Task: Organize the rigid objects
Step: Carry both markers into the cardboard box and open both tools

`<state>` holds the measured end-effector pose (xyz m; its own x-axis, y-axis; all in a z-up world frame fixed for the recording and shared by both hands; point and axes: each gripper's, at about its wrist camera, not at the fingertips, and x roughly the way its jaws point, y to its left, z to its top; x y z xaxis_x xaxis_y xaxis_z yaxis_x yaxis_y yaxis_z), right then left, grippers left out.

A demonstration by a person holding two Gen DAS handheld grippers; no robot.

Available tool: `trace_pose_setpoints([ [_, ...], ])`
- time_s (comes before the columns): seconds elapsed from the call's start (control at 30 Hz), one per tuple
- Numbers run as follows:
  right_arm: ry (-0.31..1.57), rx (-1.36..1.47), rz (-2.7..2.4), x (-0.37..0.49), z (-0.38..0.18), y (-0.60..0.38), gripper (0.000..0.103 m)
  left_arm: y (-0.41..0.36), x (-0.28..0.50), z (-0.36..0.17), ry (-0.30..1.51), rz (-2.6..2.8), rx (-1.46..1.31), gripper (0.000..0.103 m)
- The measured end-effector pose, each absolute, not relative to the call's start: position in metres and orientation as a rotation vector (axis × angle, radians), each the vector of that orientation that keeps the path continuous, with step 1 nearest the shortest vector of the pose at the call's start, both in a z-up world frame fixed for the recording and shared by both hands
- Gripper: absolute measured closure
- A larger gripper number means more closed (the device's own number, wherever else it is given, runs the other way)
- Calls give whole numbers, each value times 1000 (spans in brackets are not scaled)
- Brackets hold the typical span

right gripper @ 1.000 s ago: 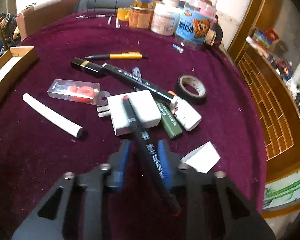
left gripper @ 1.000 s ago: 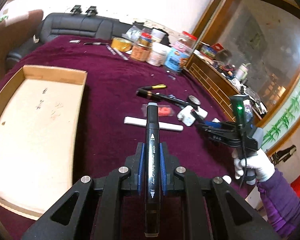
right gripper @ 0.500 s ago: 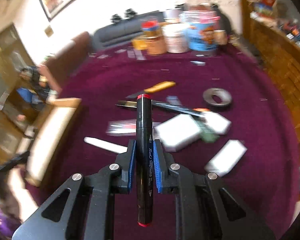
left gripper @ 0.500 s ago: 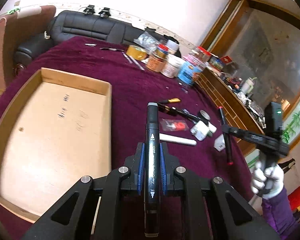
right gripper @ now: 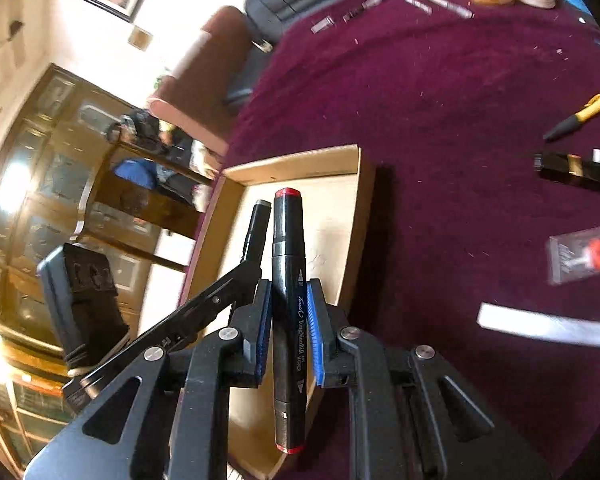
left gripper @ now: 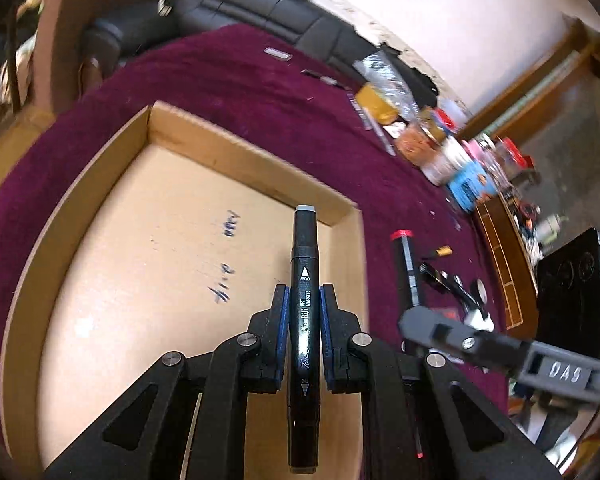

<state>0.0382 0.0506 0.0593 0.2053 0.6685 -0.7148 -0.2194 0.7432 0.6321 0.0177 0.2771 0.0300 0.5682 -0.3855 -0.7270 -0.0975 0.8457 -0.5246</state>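
My left gripper [left gripper: 304,312] is shut on a black art marker with a grey cap [left gripper: 305,240], which points forward over the floor of the shallow cardboard tray [left gripper: 252,148]. In the right wrist view my right gripper [right gripper: 287,308] is shut on a black marker with red ends [right gripper: 287,240], held above the tray's right wall [right gripper: 356,216]. The two grippers hang side by side. The right one [left gripper: 420,322] with its red-capped marker [left gripper: 405,264] shows just right of the tray in the left wrist view. The left one's finger [right gripper: 220,300] and grey-capped marker [right gripper: 258,224] show on the left in the right wrist view.
The tray lies on a purple tablecloth [right gripper: 440,100]. To its right are a yellow-and-black pen [right gripper: 580,116], a black tube [right gripper: 572,168], a clear packet with a red part [right gripper: 588,252] and a white stick [right gripper: 540,326]. Jars [left gripper: 440,148] stand at the back, before a black sofa [left gripper: 260,4].
My right gripper closed on the red-ended marker, lifted it off the white block and swung left to the tray. The left gripper carried its marker from the cloth to over the tray.
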Motion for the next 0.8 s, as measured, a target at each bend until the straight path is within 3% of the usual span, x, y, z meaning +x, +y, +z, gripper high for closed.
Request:
trace_pose_setpoints([
  [0.33,1228,318,514,62,49,80,88,284,39,5,967,-181,-640,90],
  [0.37,1217,298,505,63,48,82,87,285,41,6,961,-187,-646,88],
  [0.43,1193,259,492,63,55,83,85,285,39,7,945,-199,-654,73],
  [0.5,1162,249,491,60,63,75,85,286,37,11,926,-189,-644,71],
  [0.73,827,76,464,-10,142,7,85,287,26,9,928,-174,-659,67],
  [0.8,678,-4,397,-46,164,-24,72,287,25,11,916,-190,-673,67],
])
